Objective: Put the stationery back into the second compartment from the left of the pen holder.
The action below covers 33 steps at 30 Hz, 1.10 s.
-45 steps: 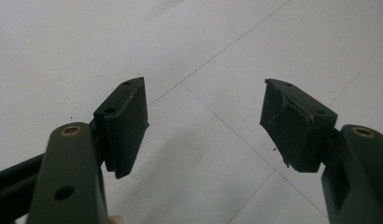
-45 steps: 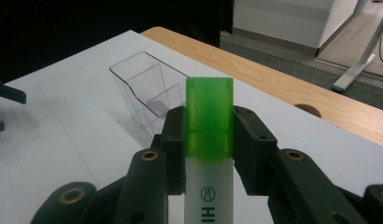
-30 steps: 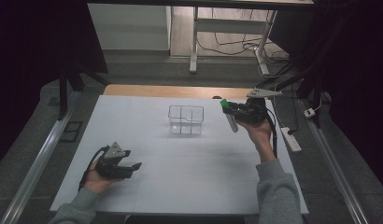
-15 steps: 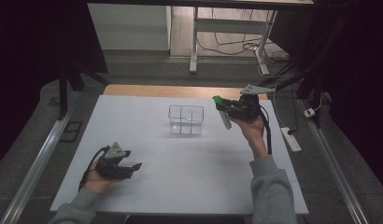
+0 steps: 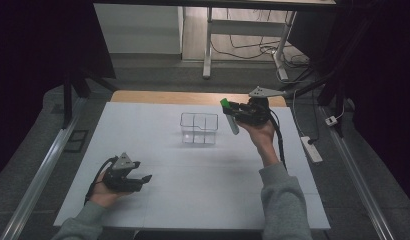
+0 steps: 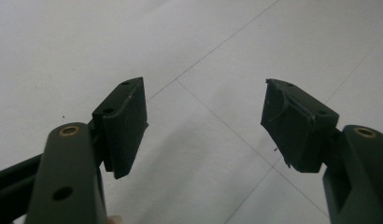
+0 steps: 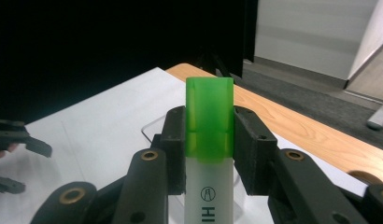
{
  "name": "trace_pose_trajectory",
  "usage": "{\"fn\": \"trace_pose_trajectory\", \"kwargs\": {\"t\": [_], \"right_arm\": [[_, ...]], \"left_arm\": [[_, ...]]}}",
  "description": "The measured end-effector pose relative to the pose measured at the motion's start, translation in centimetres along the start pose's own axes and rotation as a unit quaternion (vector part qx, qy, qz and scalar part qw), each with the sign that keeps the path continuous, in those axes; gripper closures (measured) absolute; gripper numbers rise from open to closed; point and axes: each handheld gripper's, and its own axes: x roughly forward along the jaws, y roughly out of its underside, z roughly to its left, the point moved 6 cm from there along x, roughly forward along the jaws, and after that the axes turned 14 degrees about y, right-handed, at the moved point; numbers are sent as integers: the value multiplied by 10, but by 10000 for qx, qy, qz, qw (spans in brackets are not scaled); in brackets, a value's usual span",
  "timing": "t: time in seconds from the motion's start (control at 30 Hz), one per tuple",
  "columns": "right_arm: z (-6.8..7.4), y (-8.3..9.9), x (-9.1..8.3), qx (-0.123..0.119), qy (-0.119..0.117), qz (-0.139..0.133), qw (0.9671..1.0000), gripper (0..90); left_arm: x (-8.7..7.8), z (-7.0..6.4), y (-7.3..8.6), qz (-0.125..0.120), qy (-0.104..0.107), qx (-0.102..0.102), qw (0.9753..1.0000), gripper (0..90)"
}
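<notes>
Right gripper (image 5: pixel 232 114) held raised just right of the clear divided box (image 5: pixel 198 128), jaws clamped on a highlighter (image 5: pixel 229 116) with green cap (image 7: pixel 209 114); cap end up, white barrel slanting down. Left gripper (image 5: pixel 143 180) low over the near-left worktop (image 5: pixel 203 175), jaws spread wide, nothing between them.

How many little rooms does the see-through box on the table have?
4. The clear box sits at the middle of the white table, split by crossed walls into two compartments at the back and two at the front. The hand-held gripper holds a green-capped highlighter just to its right.
</notes>
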Motion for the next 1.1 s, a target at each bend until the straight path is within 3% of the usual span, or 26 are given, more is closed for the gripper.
{"fn": "trace_pose_trajectory", "kwargs": {"t": [1.1], "right_arm": [[23, -12, 42, 178, -172, -277, 9993, 664]], "left_arm": [[-1, 1, 0, -18, 25, -24, 10000, 305]]}}
